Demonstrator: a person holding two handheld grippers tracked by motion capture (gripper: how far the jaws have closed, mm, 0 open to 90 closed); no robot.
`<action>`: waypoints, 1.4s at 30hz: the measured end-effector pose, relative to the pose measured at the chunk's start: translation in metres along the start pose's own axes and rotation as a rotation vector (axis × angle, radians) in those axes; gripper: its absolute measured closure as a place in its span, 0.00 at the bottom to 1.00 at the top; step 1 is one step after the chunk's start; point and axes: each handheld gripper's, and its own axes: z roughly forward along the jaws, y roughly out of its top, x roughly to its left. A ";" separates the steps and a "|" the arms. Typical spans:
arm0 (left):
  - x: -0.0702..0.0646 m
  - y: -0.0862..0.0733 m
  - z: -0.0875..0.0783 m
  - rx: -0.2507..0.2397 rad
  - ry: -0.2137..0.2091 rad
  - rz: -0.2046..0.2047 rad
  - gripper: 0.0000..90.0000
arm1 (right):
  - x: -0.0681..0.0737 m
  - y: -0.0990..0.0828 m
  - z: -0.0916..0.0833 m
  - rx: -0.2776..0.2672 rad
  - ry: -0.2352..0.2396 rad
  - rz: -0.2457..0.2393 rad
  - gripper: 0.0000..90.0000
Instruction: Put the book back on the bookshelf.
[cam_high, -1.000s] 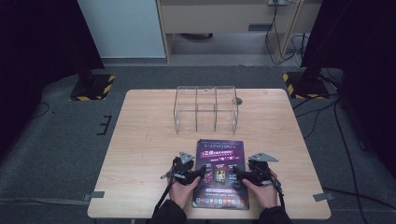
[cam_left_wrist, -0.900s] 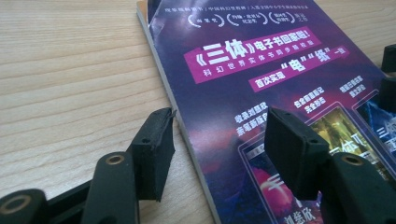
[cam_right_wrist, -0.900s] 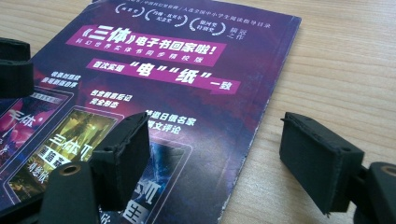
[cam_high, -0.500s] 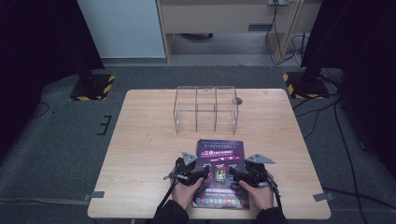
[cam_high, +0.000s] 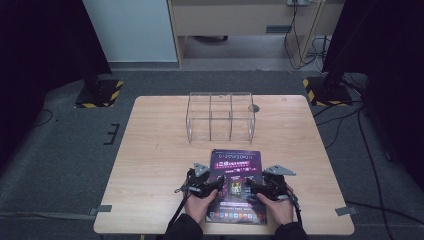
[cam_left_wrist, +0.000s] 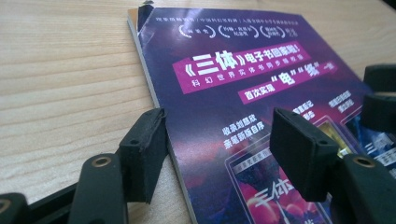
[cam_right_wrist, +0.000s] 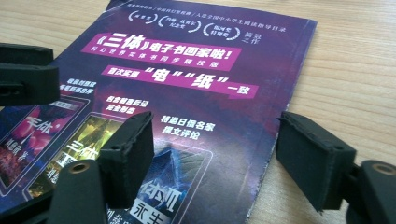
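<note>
Low in the high view, a purple glossy magazine lies flat on the wooden tabletop. The left gripper has just been opening and the right gripper closing; each straddles a side edge, gripping nothing. Next, I judge, both must pinch the edges.

Glossy paper booklet — matt pale wooden table.
</note>
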 end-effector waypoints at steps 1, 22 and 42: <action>0.001 0.000 0.000 -0.003 -0.003 -0.011 0.40 | 0.000 0.000 0.000 0.000 0.000 0.000 0.32; 0.007 -0.009 -0.022 -0.106 -0.173 -0.097 0.44 | -0.001 0.000 0.000 -0.010 -0.011 0.027 0.38; -0.022 -0.001 -0.012 0.002 -0.062 0.113 0.60 | -0.002 0.000 0.000 -0.011 -0.012 0.018 0.38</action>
